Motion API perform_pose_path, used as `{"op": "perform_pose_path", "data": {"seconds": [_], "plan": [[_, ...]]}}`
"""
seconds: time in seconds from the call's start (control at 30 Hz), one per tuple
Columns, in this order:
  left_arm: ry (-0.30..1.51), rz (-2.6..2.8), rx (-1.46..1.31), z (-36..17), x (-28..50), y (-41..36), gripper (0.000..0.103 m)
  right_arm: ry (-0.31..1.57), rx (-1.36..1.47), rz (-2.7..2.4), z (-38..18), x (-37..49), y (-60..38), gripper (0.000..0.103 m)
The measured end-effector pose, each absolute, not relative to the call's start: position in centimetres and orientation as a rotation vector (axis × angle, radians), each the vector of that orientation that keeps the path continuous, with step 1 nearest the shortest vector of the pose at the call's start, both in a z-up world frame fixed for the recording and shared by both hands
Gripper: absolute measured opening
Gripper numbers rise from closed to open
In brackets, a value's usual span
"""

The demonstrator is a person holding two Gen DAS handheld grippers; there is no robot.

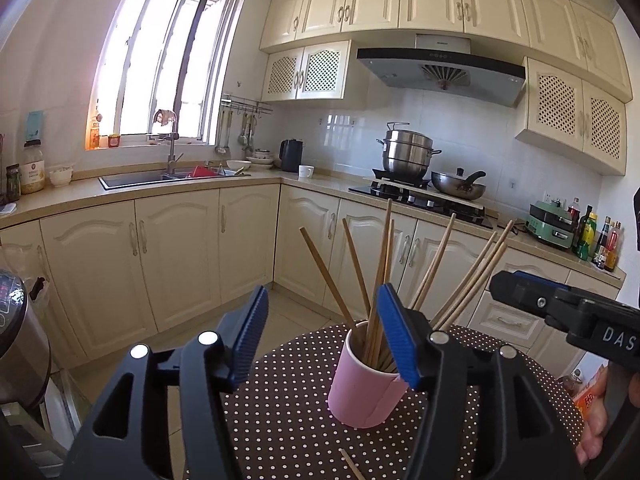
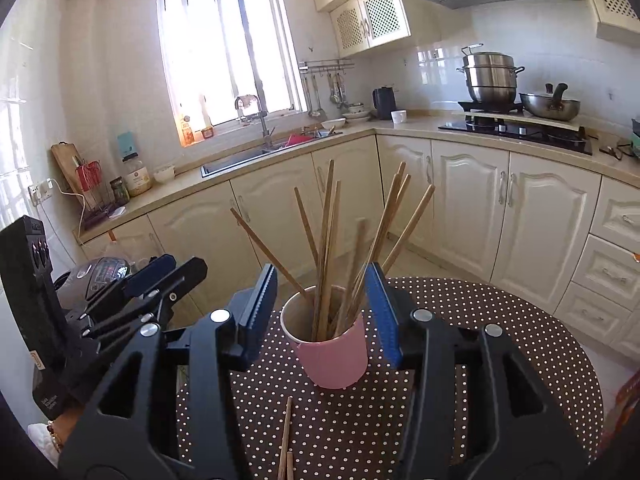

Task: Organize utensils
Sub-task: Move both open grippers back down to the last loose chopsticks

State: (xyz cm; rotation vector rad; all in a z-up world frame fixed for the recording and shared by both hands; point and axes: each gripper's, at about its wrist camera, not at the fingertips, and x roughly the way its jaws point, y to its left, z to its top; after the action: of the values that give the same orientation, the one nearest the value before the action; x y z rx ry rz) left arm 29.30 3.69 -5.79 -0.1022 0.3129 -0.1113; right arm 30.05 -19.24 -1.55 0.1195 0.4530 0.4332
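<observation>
The pink cup (image 1: 366,384) hides the lower ends of the chopsticks (image 1: 400,264) standing in it; the left gripper's right pad covers part of its rim; one chopstick (image 2: 357,256) in the right wrist view is smeared by blur; two loose chopsticks (image 2: 285,440) on the dotted tabletop (image 2: 500,340) run off the bottom edge; the bottles (image 1: 600,240) on the far counter are too small to read their labels.

Cream cabinets (image 1: 176,256) line a sunlit kitchen (bright window (image 1: 160,60)).
</observation>
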Motion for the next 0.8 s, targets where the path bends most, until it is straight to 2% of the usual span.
{"op": "perform_pose_path", "data": {"seconds": [0.5, 0.8], "plan": [[0.350, -0.131, -0.085, -5.6, 25.0, 2.8, 0.061, 0.457, 0.119, 0.425, -0.9, 26.4, -20.2, 0.046], [0.478, -0.155, -0.124, -10.1, 22.3, 2.4, 0.061, 0.695, -0.001, 0.487, -6.0, 24.7, -18.2, 0.046]]}}
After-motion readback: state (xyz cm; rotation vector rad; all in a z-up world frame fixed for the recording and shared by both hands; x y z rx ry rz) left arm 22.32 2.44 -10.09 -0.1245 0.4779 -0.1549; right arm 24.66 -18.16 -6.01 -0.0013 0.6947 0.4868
